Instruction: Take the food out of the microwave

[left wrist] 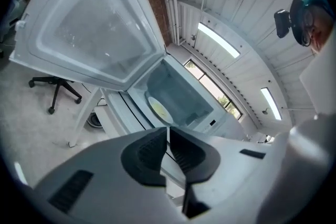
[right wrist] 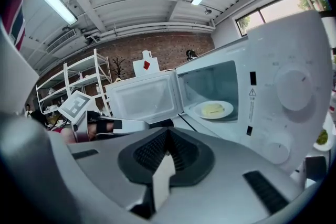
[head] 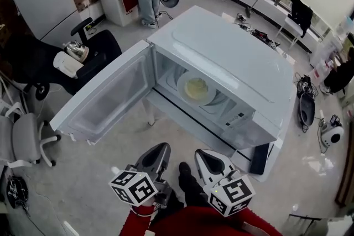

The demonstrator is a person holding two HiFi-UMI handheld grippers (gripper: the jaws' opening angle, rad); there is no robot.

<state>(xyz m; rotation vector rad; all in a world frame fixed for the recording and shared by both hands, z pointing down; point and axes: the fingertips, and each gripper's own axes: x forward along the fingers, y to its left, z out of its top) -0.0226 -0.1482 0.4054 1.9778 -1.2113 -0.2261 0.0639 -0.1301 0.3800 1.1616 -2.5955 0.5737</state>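
The white microwave (head: 232, 58) fills the middle of the head view, its door (head: 105, 99) swung fully open toward the left of the frame. A black chair (head: 97, 50) stands at upper left, beyond the door. At bottom centre the left gripper (head: 161, 147) and right gripper (head: 202, 154) sit side by side in front of the open cavity, apart from it. Each has its jaws pressed together with nothing between them. Inside the cavity a white plate (head: 183, 81) carries the pale yellow food (head: 197, 87).
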